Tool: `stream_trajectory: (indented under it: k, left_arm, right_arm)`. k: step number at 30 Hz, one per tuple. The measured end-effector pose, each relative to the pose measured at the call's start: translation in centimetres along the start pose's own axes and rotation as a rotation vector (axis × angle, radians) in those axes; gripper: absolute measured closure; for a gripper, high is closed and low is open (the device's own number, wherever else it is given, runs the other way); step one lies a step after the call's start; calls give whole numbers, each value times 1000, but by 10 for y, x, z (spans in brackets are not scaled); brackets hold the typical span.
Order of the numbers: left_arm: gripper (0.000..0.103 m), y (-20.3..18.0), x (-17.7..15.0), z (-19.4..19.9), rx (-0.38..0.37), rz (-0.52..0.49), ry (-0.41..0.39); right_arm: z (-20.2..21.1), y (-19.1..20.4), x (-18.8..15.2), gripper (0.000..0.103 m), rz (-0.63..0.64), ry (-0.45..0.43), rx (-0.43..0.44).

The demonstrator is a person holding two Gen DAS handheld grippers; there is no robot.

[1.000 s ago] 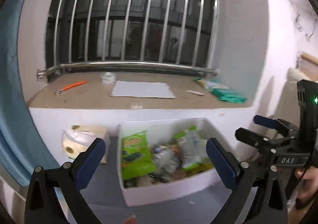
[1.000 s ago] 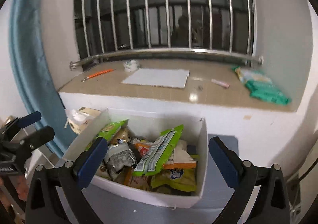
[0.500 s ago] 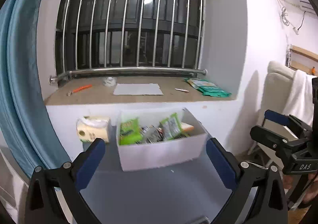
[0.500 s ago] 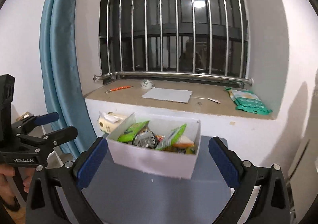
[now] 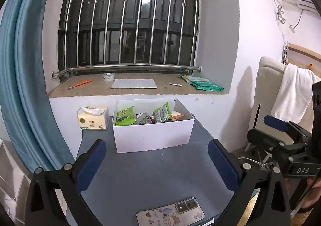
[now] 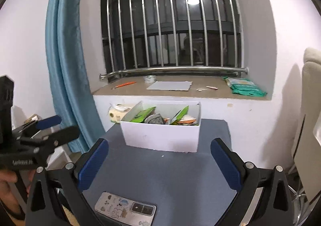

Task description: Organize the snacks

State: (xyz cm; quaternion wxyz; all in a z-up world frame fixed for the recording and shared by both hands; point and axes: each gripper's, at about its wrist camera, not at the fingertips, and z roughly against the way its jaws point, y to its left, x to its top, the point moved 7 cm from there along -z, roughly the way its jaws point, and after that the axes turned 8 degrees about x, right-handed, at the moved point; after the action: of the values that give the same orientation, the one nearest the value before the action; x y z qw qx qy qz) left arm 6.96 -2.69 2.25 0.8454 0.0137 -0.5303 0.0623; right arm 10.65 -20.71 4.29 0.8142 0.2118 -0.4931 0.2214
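a gray counter (image 5: 152, 176) stands under a barred window. at its far end sits a white box (image 5: 152, 135) full of snack packets (image 5: 123, 118), a tissue pack (image 5: 93, 118) just left of it. both the left tool (image 5: 156, 161) and right tool (image 6: 158, 161) are spread wide, holding nothing. a phone (image 5: 170, 215) lies at the near edge.

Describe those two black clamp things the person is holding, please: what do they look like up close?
Each hand-held gripper is a black frame with two angled fingers tipped by ribbed blue pads, joined with silver bolts. The left hand-held gripper and the right hand-held gripper look alike. Seen from the side, the right one bears white "DAS" lettering; the left one's white lettering is too blurred to read. No cables or sleeves show.
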Motion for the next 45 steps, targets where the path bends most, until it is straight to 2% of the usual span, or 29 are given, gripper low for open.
stream_trajectory:
  k: [45]
  left_arm:
    - [0,4,-6,-10,-3,6,28]
  right_arm:
    - [-10,3,-7,0,-11,30,29]
